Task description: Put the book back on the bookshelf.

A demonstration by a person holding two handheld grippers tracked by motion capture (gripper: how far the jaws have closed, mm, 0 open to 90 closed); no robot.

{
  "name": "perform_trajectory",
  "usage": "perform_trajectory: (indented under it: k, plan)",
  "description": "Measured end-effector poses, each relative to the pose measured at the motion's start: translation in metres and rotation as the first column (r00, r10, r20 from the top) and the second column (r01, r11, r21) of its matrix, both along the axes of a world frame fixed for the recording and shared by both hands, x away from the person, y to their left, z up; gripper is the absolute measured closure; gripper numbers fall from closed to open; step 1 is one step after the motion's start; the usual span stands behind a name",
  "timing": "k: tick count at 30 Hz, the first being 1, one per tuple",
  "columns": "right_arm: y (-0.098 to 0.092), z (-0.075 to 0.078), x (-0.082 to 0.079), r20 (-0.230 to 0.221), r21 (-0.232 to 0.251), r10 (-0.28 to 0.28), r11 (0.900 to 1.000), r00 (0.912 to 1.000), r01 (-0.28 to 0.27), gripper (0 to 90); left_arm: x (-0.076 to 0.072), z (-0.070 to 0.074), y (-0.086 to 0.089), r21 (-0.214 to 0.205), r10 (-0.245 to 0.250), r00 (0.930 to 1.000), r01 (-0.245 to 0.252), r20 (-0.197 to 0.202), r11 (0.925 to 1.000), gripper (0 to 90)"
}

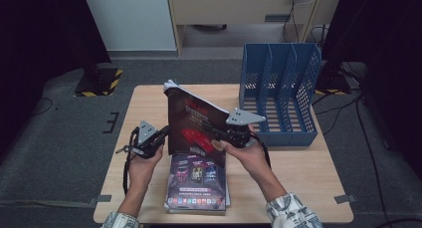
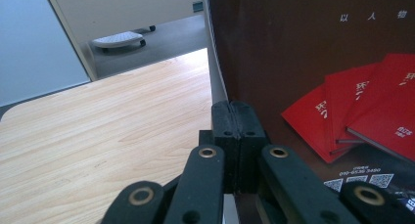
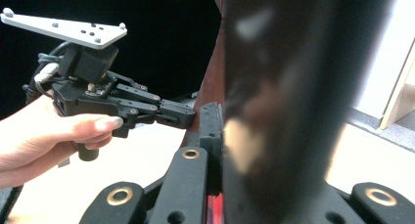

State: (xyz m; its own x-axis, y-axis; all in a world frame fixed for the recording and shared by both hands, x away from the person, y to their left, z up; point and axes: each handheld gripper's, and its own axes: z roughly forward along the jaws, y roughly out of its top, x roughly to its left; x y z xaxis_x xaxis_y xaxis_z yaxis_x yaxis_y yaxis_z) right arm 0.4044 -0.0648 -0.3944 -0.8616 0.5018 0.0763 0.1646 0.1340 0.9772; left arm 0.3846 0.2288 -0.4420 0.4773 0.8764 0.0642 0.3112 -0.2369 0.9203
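From the high view I see a pale wooden table (image 1: 303,188) on grey carpet, with dark curtains at both sides and a light cabinet behind. My landmark is the blue file rack (image 1: 280,91) on the table's far right part. Left of the rack I hold a dark magazine (image 1: 191,121) upright and tilted, its lower edge just above a stack of magazines (image 1: 198,183) lying flat at the near edge. The left gripper (image 1: 164,134) pinches the standing magazine's left edge; the right gripper (image 1: 219,136) has it on the side nearer the rack. Between magazine and rack there is a narrow strip of bare wood; far more free tabletop lies on the side away from the rack. My forearms are cut off by the bottom edge.

In the left gripper view my left gripper (image 2: 238,117) has its jaws pressed together on the magazine's (image 2: 313,62) edge. The cover is dark brown with red books, white lettering and small codes at the bottom; its right part runs out of frame. Open table (image 2: 107,131) spreads to the side.

In the right gripper view the right gripper (image 3: 218,131) is closed on the magazine (image 3: 284,87), which is a blurred dark band hiding one jaw. Beyond it, my left hand (image 3: 44,131) holds the left gripper (image 3: 188,117) at the far edge.
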Motion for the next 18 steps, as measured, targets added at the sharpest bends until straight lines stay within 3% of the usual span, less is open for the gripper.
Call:
perform_trajectory:
  k: [11,18]
  plan:
    - [0.0,0.01,0.005,-0.006,0.047,0.0,0.9989,1.0,0.001,83.1,-0.003,0.0,0.002,-0.008,-0.002,1.0,0.002,-0.001,1.0,89.6]
    - [0.001,0.013,0.007,-0.006,0.051,-0.001,0.9987,1.0,0.001,83.6,-0.003,-0.001,0.003,-0.014,-0.002,1.0,0.002,-0.004,0.9999,89.6]
